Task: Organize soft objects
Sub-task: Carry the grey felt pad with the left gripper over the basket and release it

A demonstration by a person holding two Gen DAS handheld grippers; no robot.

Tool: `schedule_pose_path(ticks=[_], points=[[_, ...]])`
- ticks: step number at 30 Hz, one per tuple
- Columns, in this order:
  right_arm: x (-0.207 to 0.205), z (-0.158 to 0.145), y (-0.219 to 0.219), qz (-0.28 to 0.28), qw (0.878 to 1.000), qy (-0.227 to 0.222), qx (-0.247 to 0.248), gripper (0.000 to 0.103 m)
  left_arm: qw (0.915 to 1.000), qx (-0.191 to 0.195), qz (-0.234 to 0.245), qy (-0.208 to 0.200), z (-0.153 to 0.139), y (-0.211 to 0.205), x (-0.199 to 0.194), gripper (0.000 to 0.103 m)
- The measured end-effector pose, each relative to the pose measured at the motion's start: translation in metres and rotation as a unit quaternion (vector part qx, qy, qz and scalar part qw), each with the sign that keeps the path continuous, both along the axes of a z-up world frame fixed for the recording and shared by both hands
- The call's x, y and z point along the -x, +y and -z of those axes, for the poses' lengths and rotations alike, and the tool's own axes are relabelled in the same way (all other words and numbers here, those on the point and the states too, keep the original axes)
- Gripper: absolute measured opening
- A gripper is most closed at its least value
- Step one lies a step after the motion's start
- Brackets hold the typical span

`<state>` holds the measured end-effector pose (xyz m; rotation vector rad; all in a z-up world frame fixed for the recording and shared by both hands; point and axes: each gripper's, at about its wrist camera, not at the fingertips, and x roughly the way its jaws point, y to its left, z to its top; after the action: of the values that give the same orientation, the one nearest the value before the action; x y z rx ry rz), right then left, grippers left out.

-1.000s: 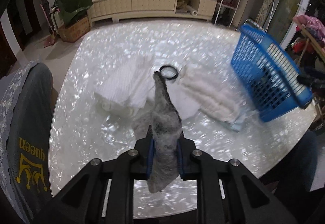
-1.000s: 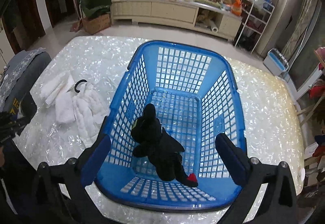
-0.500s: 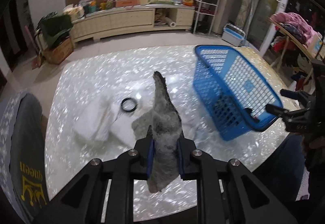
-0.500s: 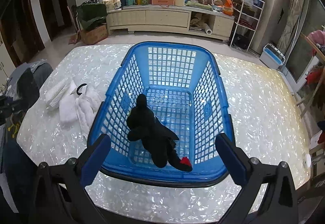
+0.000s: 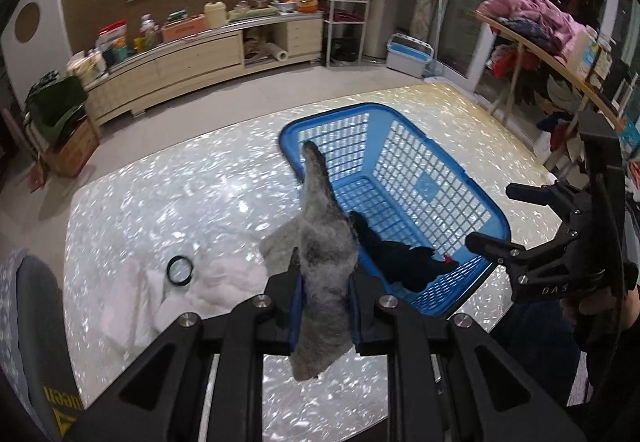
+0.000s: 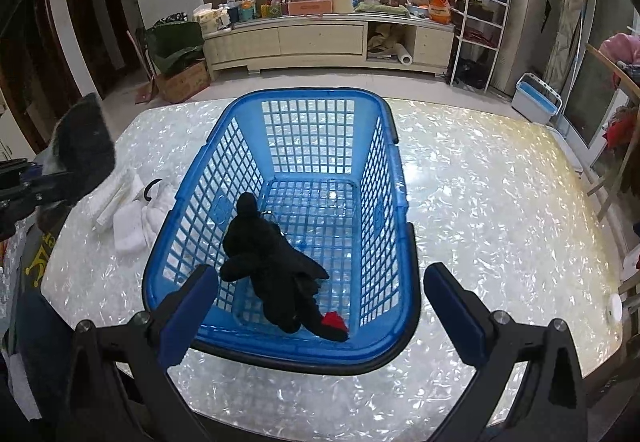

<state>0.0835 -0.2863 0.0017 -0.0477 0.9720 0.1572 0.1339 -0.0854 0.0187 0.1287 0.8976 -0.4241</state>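
The left gripper [image 5: 325,304] clenches a grey fuzzy cloth [image 5: 322,262] near the blue basket [image 6: 396,226]; the right gripper [image 6: 320,306] gapes, holding nothing.

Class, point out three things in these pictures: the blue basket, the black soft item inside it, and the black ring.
blue basket [image 6: 276,103]: right wrist view, far rim.
black soft item [image 6: 276,262]: right wrist view, middle of its body.
black ring [image 5: 169,270]: left wrist view, its band.

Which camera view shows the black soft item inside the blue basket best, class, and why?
The right wrist view: the black soft item lies whole and unobstructed on the floor of the blue basket. In the left wrist view, the grey fuzzy cloth held in the left gripper covers part of it.
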Motion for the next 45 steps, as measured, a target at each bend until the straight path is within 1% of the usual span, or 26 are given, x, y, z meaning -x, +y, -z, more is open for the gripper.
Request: schedule_pose_path(ticks=[9,16,21,28,36,39,45], points=[[-0.007,0.010,-0.020,0.015,1.000,0.009,-0.012,0.103,0.9989,-0.024,0.040,0.003,0.004,-0.041,-0.019,0.017],[-0.014,0.018,-0.032,0.027,0.999,0.018,-0.021,0.103,0.9968,-0.049,0.062,0.013,0.019,-0.067,-0.039,0.017],[-0.019,0.021,-0.037,0.033,0.999,0.023,-0.026,0.103,0.9952,-0.049,0.082,0.022,0.030,-0.086,-0.054,0.017],[-0.023,0.022,-0.039,0.037,0.999,0.026,-0.027,0.103,0.9924,-0.040,0.112,0.033,0.047,-0.106,-0.078,0.017],[-0.026,0.027,-0.044,0.042,0.998,0.033,-0.032,0.103,0.9884,-0.075,0.124,0.046,0.070,-0.126,-0.099,0.017],[-0.027,0.028,-0.047,0.046,0.998,0.035,-0.035,0.103,0.9863,-0.097,0.125,0.046,0.077,-0.134,-0.108,0.017],[-0.029,0.029,-0.049,0.050,0.997,0.040,-0.039,0.103,0.9845,-0.099,0.134,0.053,0.083,-0.143,-0.113,0.017]])
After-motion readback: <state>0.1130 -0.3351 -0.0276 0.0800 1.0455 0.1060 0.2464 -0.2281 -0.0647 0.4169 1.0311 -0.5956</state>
